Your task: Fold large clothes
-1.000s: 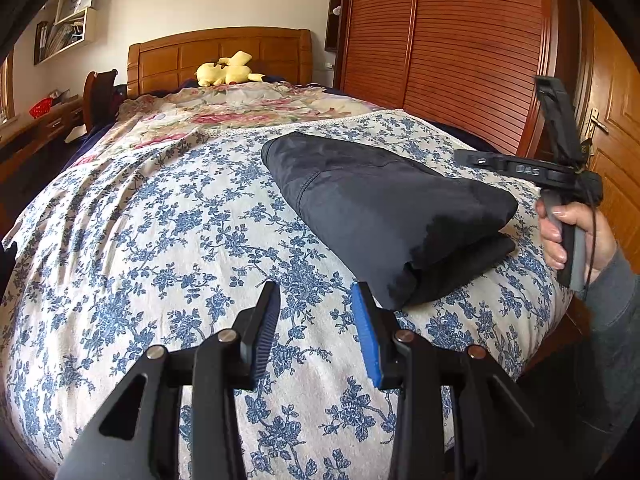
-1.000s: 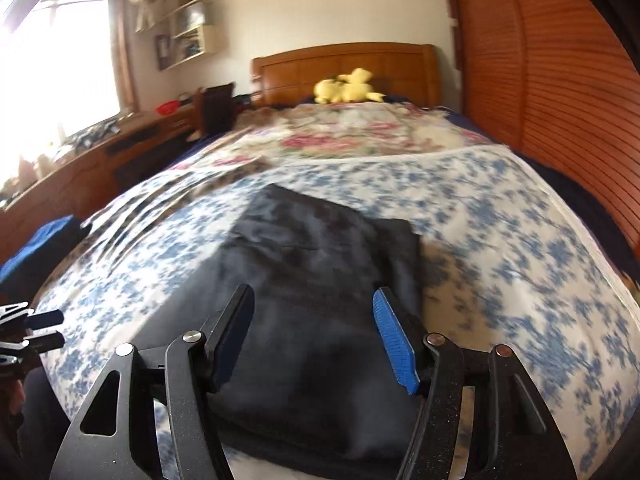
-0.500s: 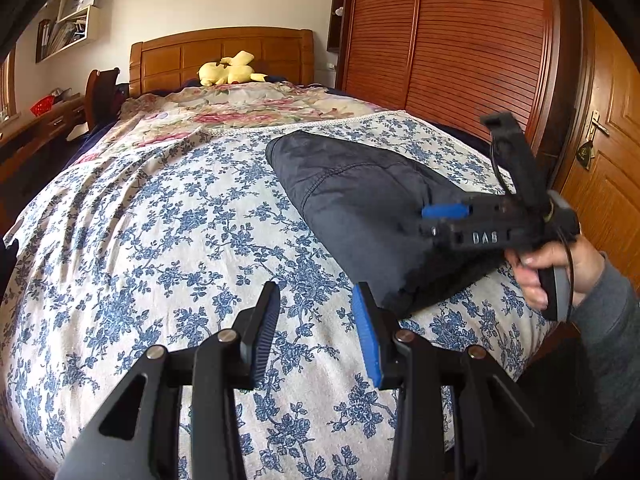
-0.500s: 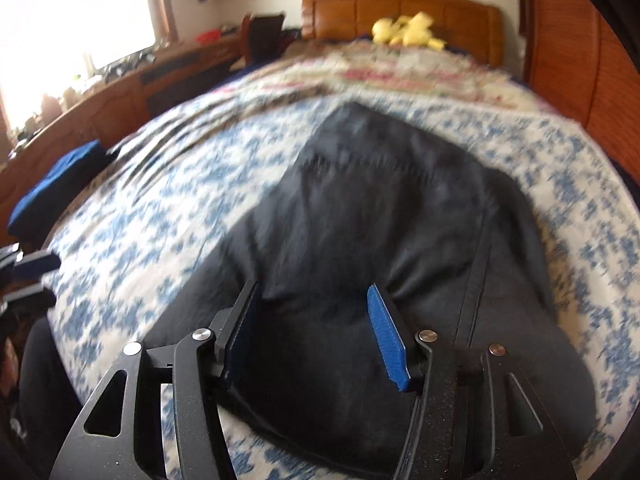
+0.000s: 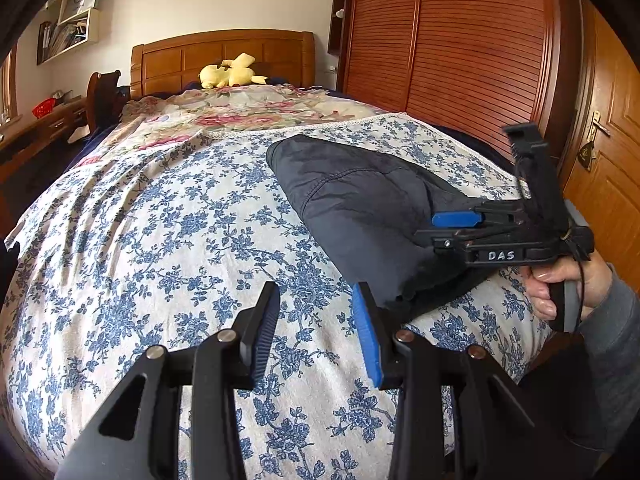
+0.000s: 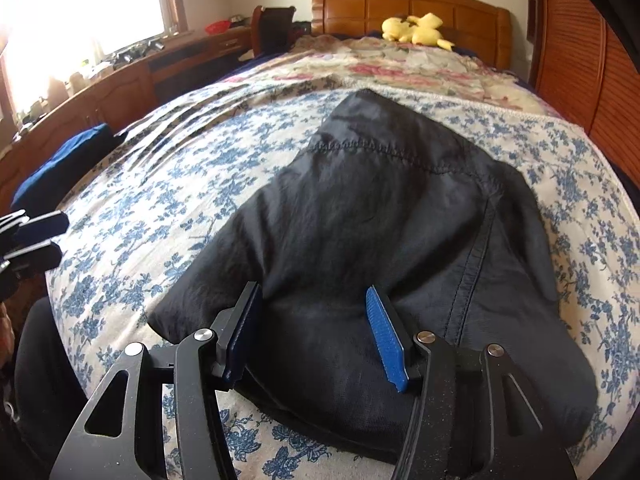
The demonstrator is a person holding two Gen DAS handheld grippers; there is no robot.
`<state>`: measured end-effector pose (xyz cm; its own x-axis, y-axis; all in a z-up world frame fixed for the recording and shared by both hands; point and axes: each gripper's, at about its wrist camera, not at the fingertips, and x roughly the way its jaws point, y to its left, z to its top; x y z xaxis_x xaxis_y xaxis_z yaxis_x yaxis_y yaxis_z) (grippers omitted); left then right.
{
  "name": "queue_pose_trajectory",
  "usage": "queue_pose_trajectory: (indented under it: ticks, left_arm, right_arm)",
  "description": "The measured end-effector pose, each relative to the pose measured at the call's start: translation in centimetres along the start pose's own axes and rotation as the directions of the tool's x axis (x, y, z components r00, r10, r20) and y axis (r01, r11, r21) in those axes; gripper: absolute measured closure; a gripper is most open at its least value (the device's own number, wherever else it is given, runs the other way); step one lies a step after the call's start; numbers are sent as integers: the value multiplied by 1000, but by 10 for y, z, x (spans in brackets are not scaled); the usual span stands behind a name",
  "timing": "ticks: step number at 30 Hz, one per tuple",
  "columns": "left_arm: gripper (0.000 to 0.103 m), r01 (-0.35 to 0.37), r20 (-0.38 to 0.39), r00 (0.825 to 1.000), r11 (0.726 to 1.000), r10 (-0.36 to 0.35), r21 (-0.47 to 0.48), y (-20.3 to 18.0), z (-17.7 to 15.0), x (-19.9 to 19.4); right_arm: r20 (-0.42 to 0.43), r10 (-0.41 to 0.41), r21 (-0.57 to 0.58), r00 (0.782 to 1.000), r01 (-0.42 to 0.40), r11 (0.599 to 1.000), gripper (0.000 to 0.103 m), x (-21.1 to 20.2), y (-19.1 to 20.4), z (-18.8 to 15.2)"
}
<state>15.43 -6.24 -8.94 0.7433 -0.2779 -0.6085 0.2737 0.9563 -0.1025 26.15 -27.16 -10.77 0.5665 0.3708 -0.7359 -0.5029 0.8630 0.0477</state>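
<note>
A dark garment (image 6: 380,240), already folded into a thick bundle, lies on the flower-printed bedspread (image 5: 160,240) directly ahead of and beneath the right gripper (image 6: 316,334). That gripper's jaws stand about half open and have just been closing a little; the near edge of the bundle sits between them, but whether the pads press on the cloth cannot be told. The left gripper (image 5: 316,332) is held partly open over bare bedspread, with nothing between its jaws and the garment off to its right. For the step judged to be in hand, a grasp of the near edge, all layers should be taken together, deep between the pads, so that no layer slips when the bundle is lifted or turned.
</note>
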Motion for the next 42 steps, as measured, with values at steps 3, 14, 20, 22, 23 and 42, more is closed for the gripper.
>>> queue_pose_trajectory:
  ticks: [3,14,20,22,23,42]
  left_arm:
    - [67,2,-3,1000,1000,-2,-1,0,-1,1]
    - [67,1,-9,1000,1000,-1,-14,3,-4,5]
    - [67,11,-8,1000,1000,-11,-2,2,0,10]
    - [67,24,-10,1000,1000,-24,9,3,5,15]
    - [67,31,-11,999,999,-31,13,4,9,18]
    - [62,90,-57,995,990,-84,112,18,105,143]
  right_arm:
    - [40,19,-7,999,-19,1000,48,-13,5,0]
    - [-11,35,-32,999,-36,999,47,0,14,-7]
    - [2,14,-30,1000,-14,999,47,-11,9,-12]
    - [15,-15,-17,1000,15,1000,48,-20,1,-17]
    - [24,-26,-8,999,26,1000,48,-25,-4,-19]
    - [-22,-208,296,978,205,933,48,-55,-101,-88]
